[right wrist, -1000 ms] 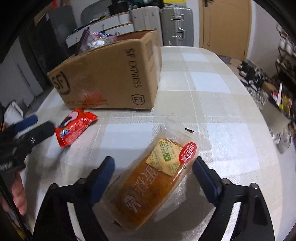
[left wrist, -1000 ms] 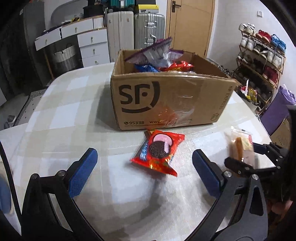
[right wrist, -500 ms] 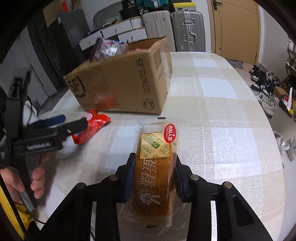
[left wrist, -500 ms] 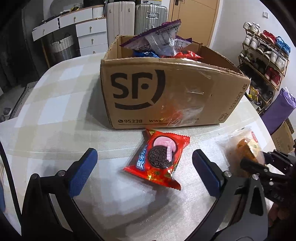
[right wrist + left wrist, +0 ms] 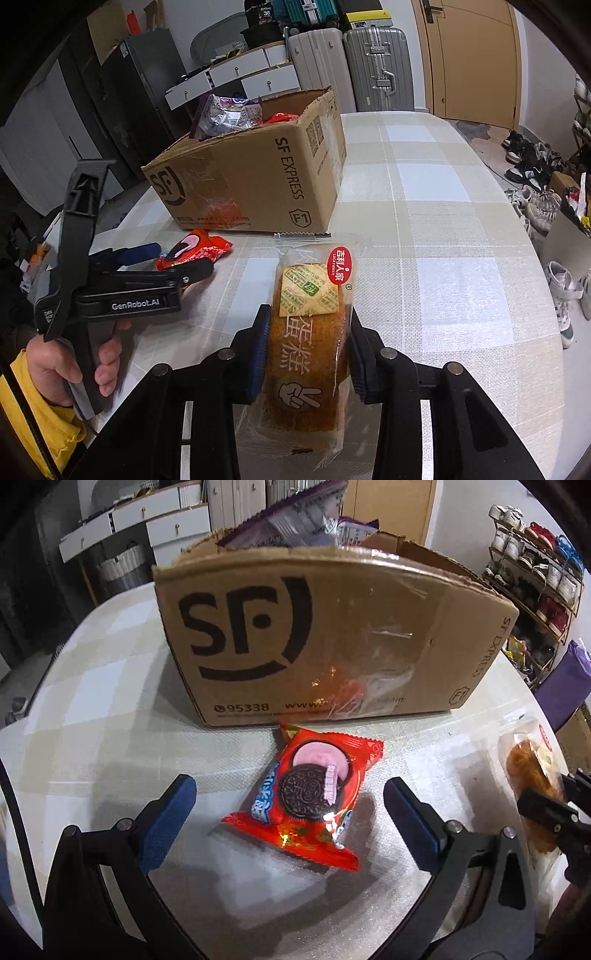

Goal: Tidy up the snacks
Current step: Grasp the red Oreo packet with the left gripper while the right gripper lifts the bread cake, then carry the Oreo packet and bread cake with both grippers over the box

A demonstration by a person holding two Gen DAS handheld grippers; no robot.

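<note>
The right gripper (image 5: 306, 354) clamps the soft, crushable cake (image 5: 308, 347) mid-body, seemingly just off the bench (image 5: 443, 229), while the left gripper (image 5: 290, 825) gapes open around the light, slippery cookie pack (image 5: 308, 794) before the box (image 5: 332, 638).

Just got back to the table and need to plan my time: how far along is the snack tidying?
Done: several packets already sit in the box. In hand: the right hand-held gripper is shut on the cake, not yet boxed. Left: the cookie pack lies on the table between the open fingers of the left hand-held gripper, ungrasped. Two snacks remain.
</note>
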